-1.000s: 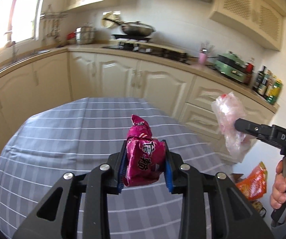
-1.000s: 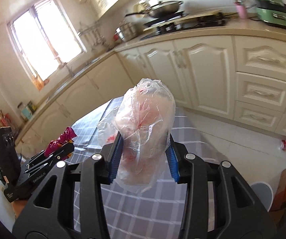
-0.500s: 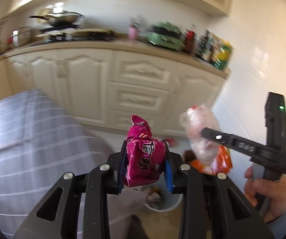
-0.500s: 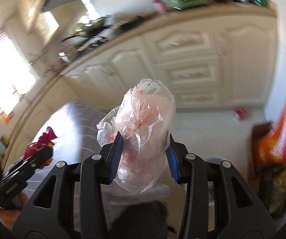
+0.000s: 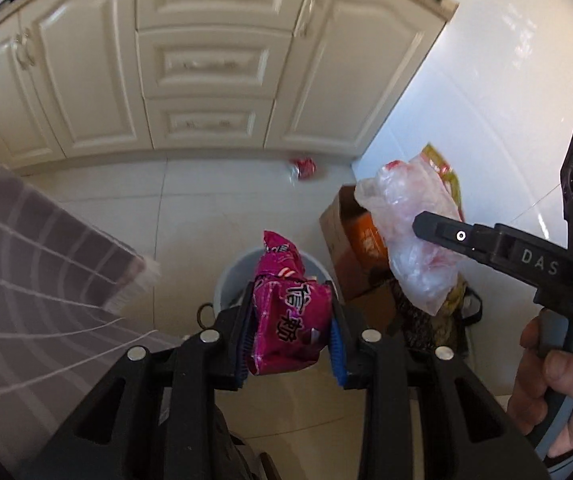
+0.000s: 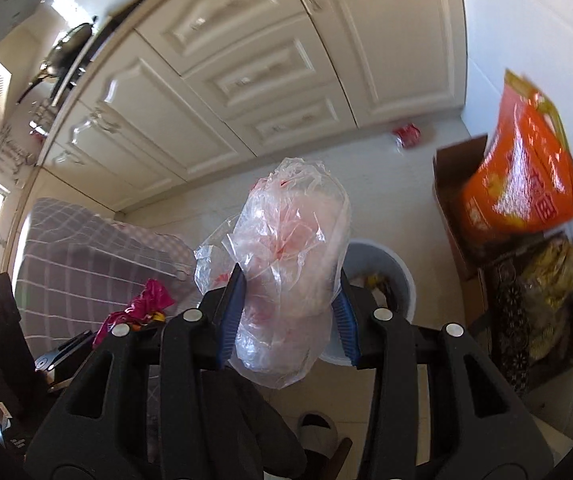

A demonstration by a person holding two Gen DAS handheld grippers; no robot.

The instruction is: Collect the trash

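Two pieces of trash are clamped: your left gripper [image 5: 291,326] pinches a magenta snack wrapper [image 5: 286,312], your right gripper [image 6: 286,312] a crumpled clear plastic bag [image 6: 290,264]. Both hang above the grey bin [image 6: 386,264].

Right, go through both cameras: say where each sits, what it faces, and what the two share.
Left wrist: sits on the left tool, tilted down at the floor and grey bin; shows its fingers clamping the magenta snack wrapper, plus the right tool and the person's hand.
Right wrist: sits on the right tool, tilted down at the bin; shows its fingers around the clear plastic bag, with the left tool at lower left.
Shared: bin, cabinets, orange bag, both pieces of trash.
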